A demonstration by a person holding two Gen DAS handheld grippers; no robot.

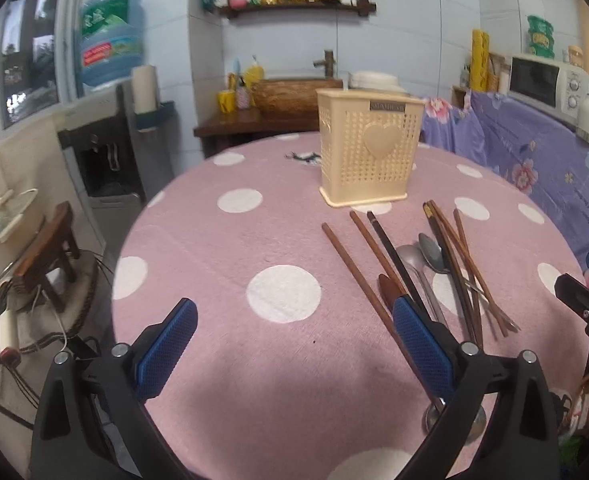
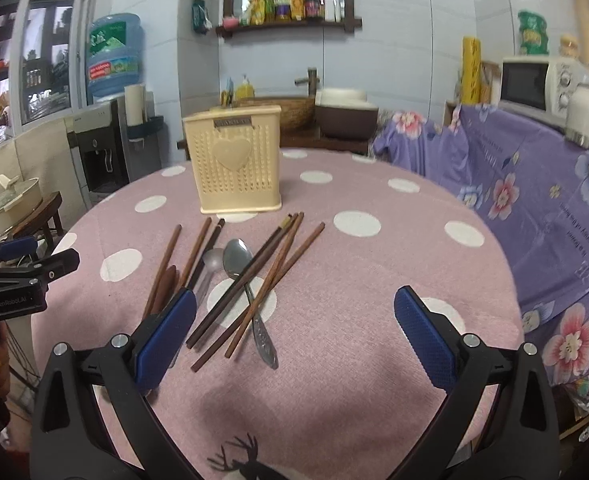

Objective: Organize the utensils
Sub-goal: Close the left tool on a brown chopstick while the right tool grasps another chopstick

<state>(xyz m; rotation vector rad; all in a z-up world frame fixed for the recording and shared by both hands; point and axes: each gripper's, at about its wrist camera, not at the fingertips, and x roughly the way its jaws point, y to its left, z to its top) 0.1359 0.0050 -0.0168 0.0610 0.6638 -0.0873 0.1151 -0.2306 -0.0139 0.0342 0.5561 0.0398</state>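
A cream perforated utensil holder [image 1: 368, 150] with a heart on its front stands upright at the far side of the pink dotted table [image 1: 230, 248]; it also shows in the right wrist view [image 2: 236, 168]. Several brown chopsticks [image 1: 358, 276] and metal spoons [image 1: 434, 258] lie loose in front of it, seen too in the right wrist view as chopsticks [image 2: 262, 280] and a spoon [image 2: 240, 264]. My left gripper [image 1: 294, 344] is open and empty above the table, left of the pile. My right gripper [image 2: 294, 336] is open and empty, hovering near the pile's near end.
A purple floral cloth [image 2: 534, 200] covers furniture right of the table, with a microwave [image 2: 534, 84] behind it. A water dispenser [image 1: 106, 152] and a pot on a stool [image 1: 2, 220] stand to the left. A wooden sink counter [image 1: 278, 100] is behind the table.
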